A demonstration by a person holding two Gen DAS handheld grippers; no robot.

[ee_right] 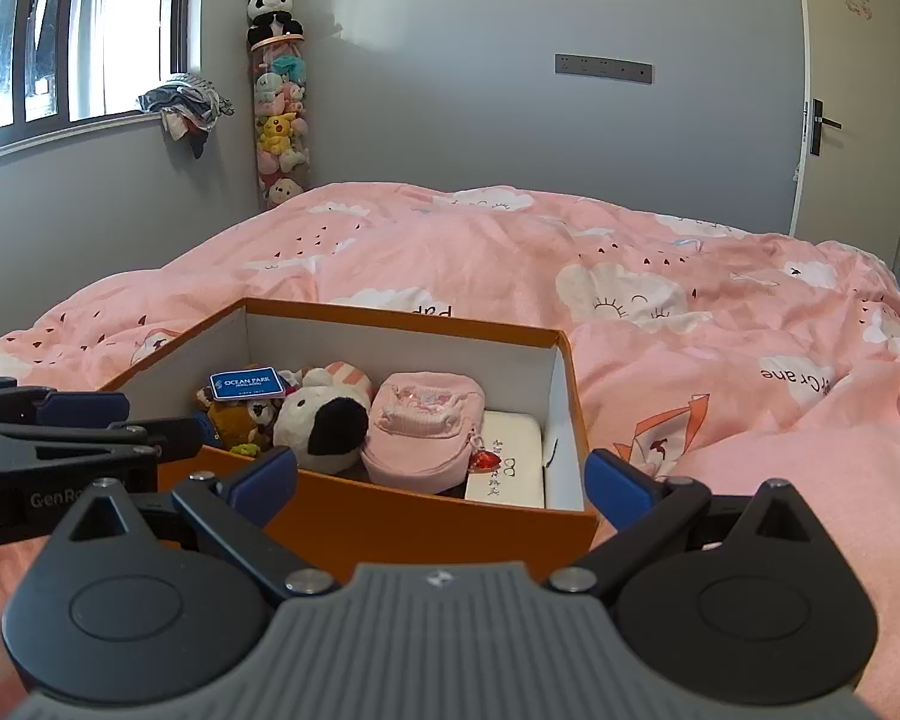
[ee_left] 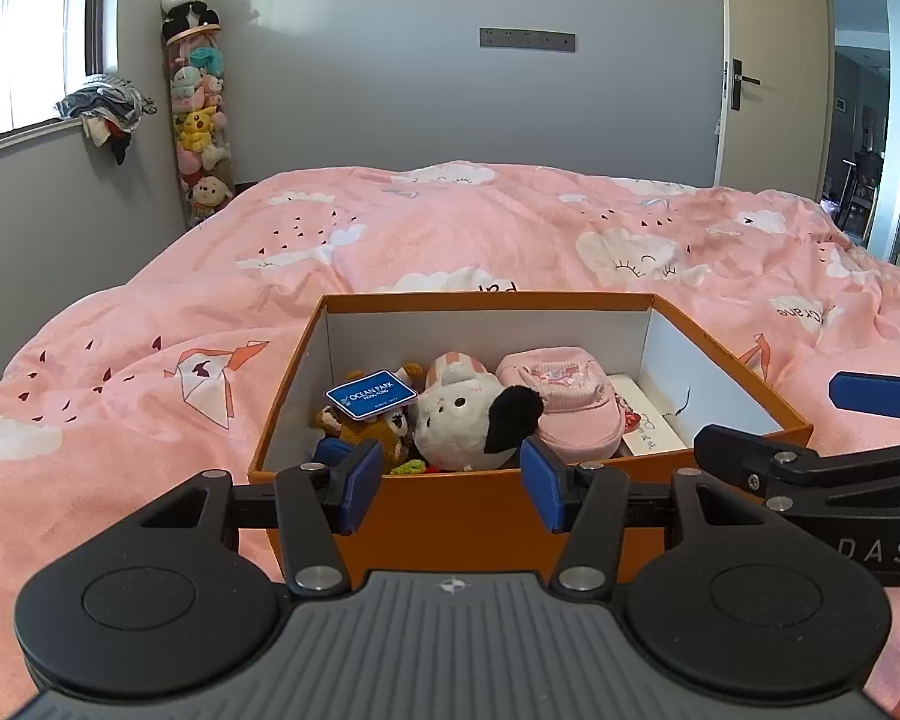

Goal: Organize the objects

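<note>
Jaws: your left gripper and right gripper both gape, holding nothing | orange box sits mid-frame on the pink bed, plush toy, pink pouch, white case packed inside | likely backed off because sorting looks finished.

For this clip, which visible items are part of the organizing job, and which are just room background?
Part of the job:
- orange cardboard box
- brown plush with blue Ocean Park tag
- white-and-black round plush
- pink fabric pouch
- white flat case

Background:
- pink cloud-print duvet
- clear tube of plush toys
- clothes heap on windowsill
</note>
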